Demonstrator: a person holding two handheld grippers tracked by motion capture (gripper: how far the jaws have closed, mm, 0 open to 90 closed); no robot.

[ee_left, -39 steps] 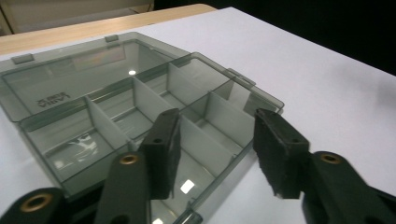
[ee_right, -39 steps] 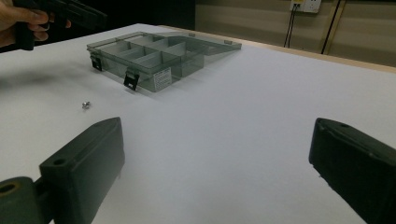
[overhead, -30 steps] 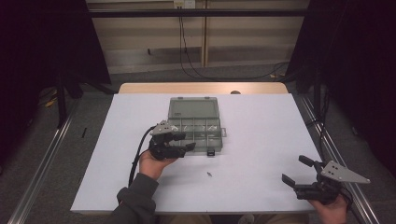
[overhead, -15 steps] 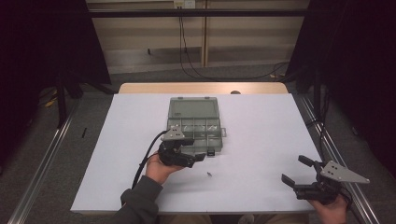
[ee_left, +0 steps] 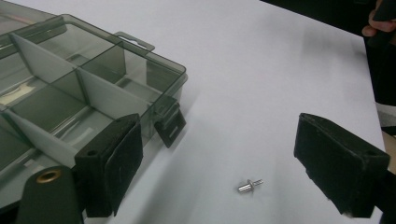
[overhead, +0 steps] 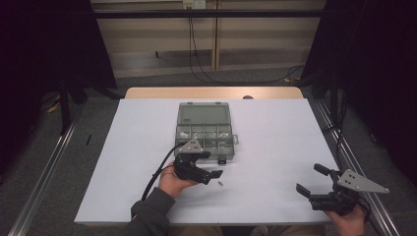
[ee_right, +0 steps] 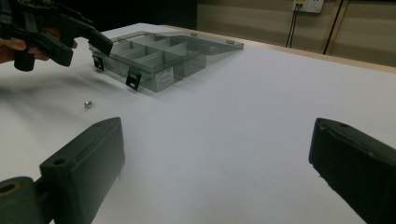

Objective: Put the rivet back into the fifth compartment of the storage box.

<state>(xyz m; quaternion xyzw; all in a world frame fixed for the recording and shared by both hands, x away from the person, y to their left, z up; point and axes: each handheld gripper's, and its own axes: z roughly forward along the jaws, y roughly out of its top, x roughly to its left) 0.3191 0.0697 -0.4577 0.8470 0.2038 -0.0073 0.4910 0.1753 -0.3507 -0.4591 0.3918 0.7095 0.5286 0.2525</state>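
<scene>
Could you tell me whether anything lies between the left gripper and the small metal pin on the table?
Nothing visible does. The left gripper, its jaws just opened, has the small metal pin on bare white table between them; the compartment box sits off to one side.

White sheet (overhead: 275, 162) covers wooden table (overhead: 211, 93); black cables (overhead: 196, 59) hang behind, wall socket (overhead: 193, 4) above.

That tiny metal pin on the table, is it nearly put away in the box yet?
Not yet. Done: the compartment box lies open. In hand: the left tool, its jaws just opening wide, hangs above the pin, which lies loose on the table. Left: grab it and drop it into a compartment. The right tool waits open.
</scene>
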